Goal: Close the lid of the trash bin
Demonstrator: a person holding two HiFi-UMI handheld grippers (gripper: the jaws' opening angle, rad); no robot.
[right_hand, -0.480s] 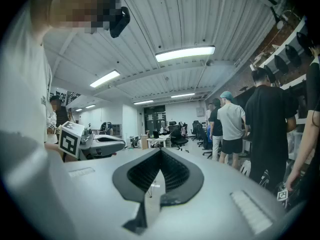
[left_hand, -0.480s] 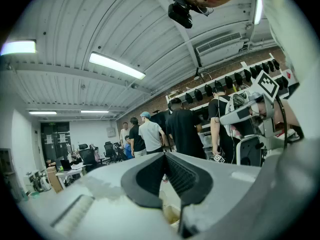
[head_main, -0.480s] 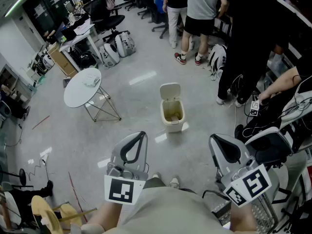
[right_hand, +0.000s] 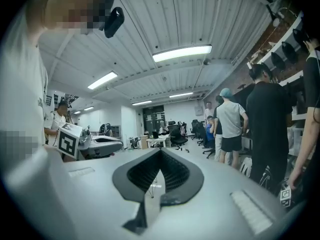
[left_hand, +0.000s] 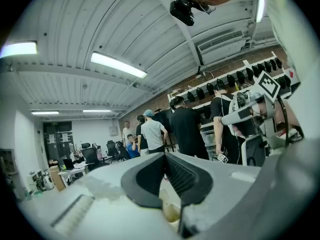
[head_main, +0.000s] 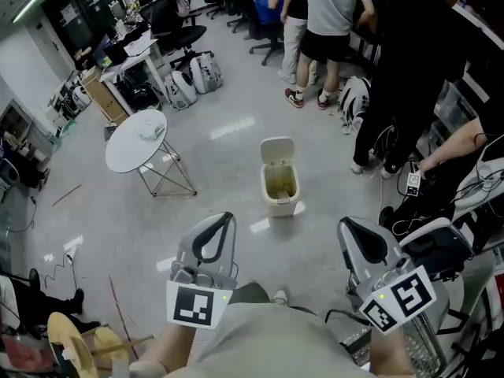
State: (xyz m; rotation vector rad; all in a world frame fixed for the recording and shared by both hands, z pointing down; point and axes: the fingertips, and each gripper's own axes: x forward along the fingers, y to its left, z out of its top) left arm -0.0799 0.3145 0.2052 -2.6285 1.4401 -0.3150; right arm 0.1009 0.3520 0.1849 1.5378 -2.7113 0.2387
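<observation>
The cream trash bin [head_main: 279, 187] stands on the grey floor a short way ahead of me. Its lid [head_main: 276, 149] is tipped up behind the open mouth. Both grippers are held low near my body, well short of the bin. My left gripper [head_main: 228, 216] is shut with nothing in it, its jaws forming a closed loop. My right gripper [head_main: 344, 224] is also shut and empty. In the left gripper view, a cream patch of the bin [left_hand: 169, 210] shows through the gap under the joined tips of the left gripper [left_hand: 164, 155]. The right gripper [right_hand: 160, 151] points into the room.
A round white table [head_main: 135, 140] on a wire frame stands left of the bin. Several people [head_main: 331, 30] stand behind and to the right of it. Backpacks [head_main: 189, 81] and office chairs sit at the back, and cables and black gear [head_main: 429, 239] lie at the right.
The head view has shifted a little and the people at the back have moved slightly. The bin, its raised lid and both shut grippers stand as before.
</observation>
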